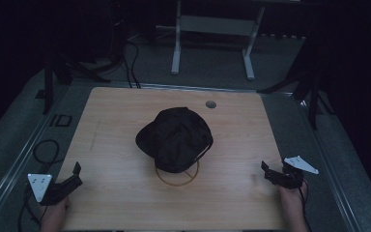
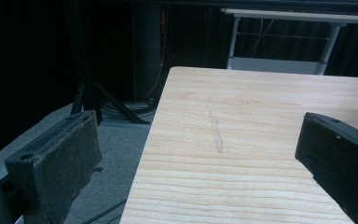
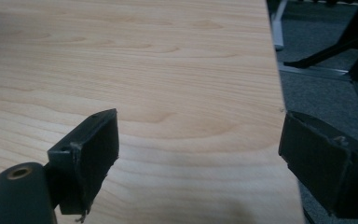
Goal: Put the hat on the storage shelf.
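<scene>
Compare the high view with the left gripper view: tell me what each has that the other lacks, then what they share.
High view alone: a black cap resting on a wire ring stand mid-table, the right gripper at the table's right edge, and a grommet hole. Left gripper view alone: a close look between its open jaws at a faint scuff line. Shared: the wooden table, the left gripper, the grey floor.

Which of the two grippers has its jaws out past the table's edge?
The left gripper: in its own view one jaw hangs over the floor. The right gripper sits at the table's right edge.
</scene>
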A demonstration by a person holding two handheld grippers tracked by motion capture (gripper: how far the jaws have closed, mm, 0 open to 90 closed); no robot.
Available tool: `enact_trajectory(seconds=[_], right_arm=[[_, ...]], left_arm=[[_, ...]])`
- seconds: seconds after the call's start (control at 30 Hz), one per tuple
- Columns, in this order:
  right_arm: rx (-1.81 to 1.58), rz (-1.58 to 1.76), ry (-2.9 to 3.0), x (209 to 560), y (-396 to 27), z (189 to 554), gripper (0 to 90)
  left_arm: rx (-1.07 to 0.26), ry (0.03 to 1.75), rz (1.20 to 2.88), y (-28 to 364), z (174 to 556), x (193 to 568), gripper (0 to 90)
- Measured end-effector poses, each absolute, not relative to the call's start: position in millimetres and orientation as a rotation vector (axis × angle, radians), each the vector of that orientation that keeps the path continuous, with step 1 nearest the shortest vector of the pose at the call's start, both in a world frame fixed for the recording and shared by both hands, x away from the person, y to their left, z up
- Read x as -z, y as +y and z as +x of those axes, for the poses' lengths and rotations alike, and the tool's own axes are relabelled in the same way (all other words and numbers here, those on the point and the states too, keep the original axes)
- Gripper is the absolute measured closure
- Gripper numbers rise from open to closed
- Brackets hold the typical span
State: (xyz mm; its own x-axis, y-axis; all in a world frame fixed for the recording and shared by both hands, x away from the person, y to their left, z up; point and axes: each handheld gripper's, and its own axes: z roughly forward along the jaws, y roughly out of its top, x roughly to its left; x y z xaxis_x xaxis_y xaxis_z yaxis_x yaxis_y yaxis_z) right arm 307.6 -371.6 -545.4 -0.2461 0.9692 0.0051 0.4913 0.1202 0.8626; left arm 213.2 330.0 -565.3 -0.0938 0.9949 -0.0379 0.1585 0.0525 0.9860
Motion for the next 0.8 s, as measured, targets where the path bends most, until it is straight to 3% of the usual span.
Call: enact_trajectory(seconds=[0.8], right_arm=[[-1.033,1.549,1.545,553.7,-398.9,281.8,13.1]], left_arm=[[-1.158,1.412,1.245,330.4,213.0,565.4,0.6]])
